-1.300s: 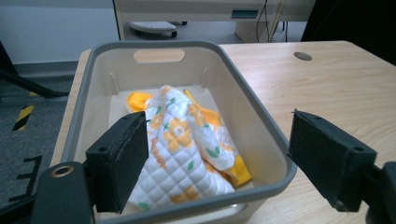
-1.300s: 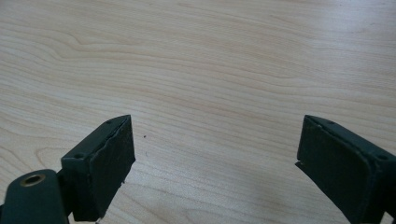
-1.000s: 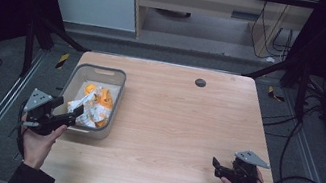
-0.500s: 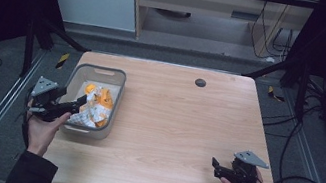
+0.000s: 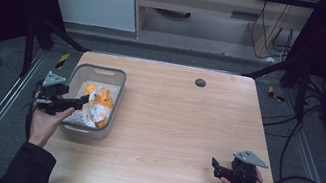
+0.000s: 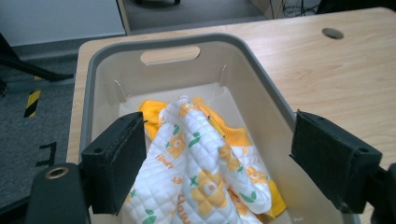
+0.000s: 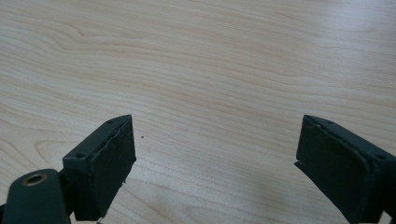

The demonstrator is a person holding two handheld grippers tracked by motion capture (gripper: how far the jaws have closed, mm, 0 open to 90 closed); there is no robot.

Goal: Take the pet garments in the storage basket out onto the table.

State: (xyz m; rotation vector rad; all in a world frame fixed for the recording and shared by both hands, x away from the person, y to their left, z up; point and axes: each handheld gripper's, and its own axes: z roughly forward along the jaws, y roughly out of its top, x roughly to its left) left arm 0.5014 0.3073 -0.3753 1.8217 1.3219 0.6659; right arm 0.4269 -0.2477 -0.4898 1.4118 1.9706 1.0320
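Closest to you, your right gripper [image 5: 215, 165] is parked low on the bare table [image 5: 185, 126] near the front right corner, jaws spread wide with nothing but wood grain between them in the right gripper view. It's well apart from anything worth grabbing, so I'd say it sits this one out.

Your left gripper [image 6: 219, 158] is the one that counts. Its jaws are spread wide and not holding anything, hanging over the near end of the grey bin [image 6: 93, 93]. The quilted cloth [image 6: 196, 163], white with orange flowers and an orange lining, lies bunched up inside that bin, straight ahead and below, right between the two pads. From the left gripper view the bundle's long axis runs away from you toward the bin's far wall with the handle slot [image 6: 170, 54], more or less in line with the jaws. So you're looking at a short drop down, then a pinch across the narrow width of the top fold. The bin walls sit close on either side, so watch the pads don't snag the rim.
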